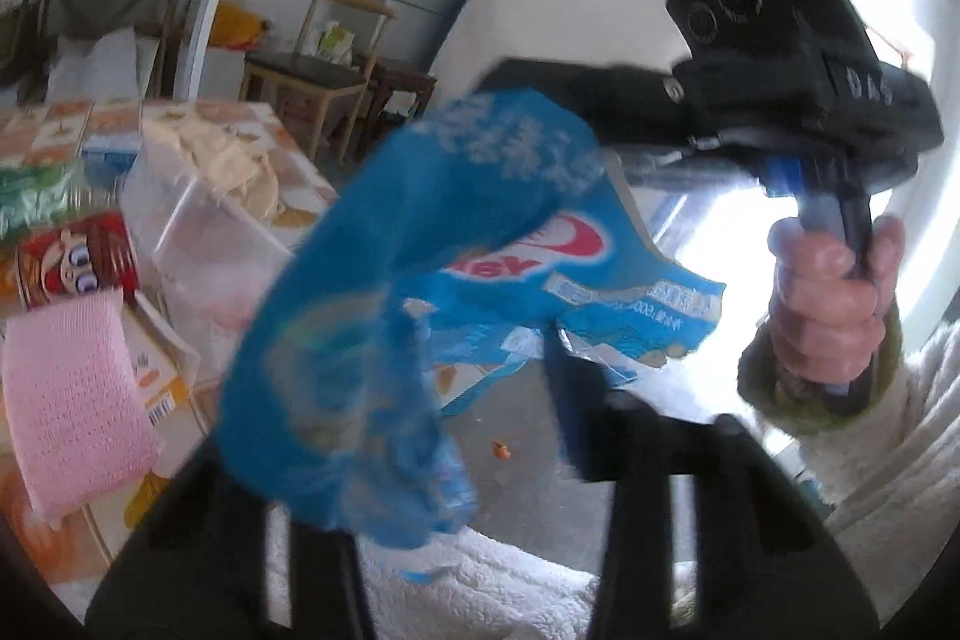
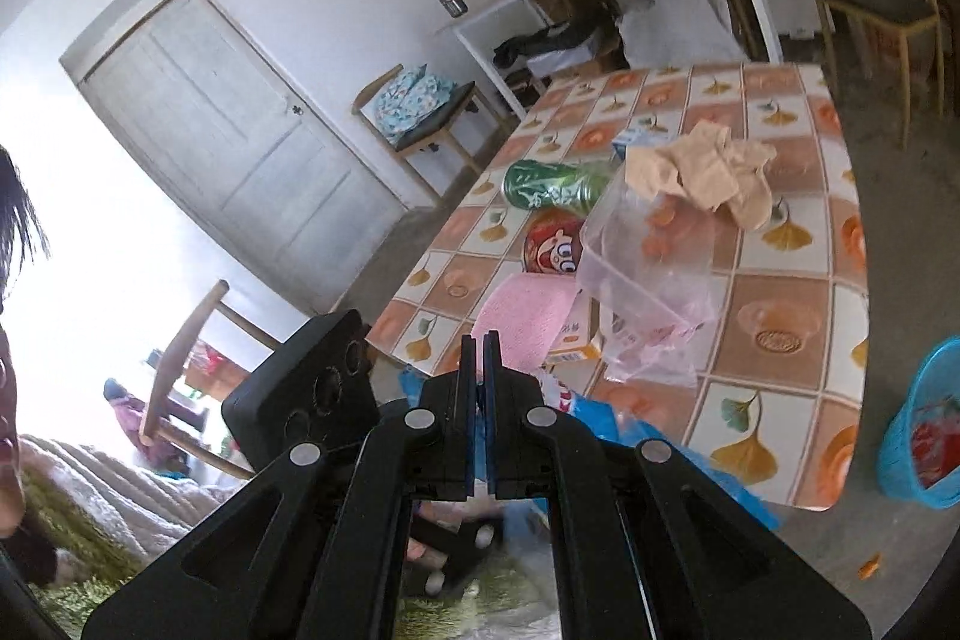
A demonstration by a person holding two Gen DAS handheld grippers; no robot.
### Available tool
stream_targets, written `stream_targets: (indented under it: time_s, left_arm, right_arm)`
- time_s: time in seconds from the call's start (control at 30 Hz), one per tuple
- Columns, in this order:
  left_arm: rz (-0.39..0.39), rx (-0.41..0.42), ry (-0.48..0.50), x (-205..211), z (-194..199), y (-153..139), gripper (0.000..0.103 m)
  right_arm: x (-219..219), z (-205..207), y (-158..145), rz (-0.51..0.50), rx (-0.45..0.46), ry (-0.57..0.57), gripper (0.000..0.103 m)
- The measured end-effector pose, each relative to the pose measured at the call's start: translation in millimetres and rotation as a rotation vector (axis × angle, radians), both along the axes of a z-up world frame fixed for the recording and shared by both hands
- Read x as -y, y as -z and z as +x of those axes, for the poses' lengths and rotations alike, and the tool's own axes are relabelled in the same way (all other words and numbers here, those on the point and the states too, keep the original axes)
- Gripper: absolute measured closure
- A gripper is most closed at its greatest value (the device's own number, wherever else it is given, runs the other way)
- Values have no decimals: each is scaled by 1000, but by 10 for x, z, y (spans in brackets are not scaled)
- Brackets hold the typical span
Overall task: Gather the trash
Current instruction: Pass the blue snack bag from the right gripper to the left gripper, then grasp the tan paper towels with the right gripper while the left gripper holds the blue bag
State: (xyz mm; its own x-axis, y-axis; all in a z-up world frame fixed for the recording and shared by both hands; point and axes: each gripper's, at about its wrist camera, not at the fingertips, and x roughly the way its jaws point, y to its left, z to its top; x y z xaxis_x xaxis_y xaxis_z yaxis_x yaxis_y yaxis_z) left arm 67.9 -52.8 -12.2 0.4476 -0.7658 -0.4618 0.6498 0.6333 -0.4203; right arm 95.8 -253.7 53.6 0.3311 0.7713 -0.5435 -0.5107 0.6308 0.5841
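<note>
Held up clear of table (image 2: 780,316), likely for handover toward blue basket (image 2: 918,424) at right edge. Blue wrapper (image 1: 360,310) fills centre of left-wrist frame, long axis slanting from upper centre to lower left, torn end pointing right. Right gripper (image 2: 480,358) fully closed, apparently pinching wrapper's top; left gripper (image 1: 450,418) part-open around lower end, grip unclear through blur.

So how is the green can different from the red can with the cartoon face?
The green can is plain green with leafy markings; the red can shows a big-eyed cartoon face. The green can sits farther back on the table, while the red can lies nearer, beside the pink cloth. Both lie on their sides.
</note>
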Motion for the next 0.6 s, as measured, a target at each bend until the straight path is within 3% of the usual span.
stream_targets:
  time_s: [0.1,0.33,0.4,0.47,0.6]
  left_arm:
    - [-6,-19,-13,-55,35,48,101]
    - [48,-77,-45,-87,88,179,103]
    - [51,-84,-41,-86,89,207,103]
    - [49,-93,-38,-96,110,220,103]
    - [49,-117,-40,-125,119,283,103]
  right_arm:
    - [45,63,70,-12,-24,24,101]
    - [215,412,190,-145,-55,131,94]
    - [252,573,139,-173,-47,160,75]
    - [241,708,69,-195,-11,188,46]
    - [19,1078,-2,-273,35,179,32]
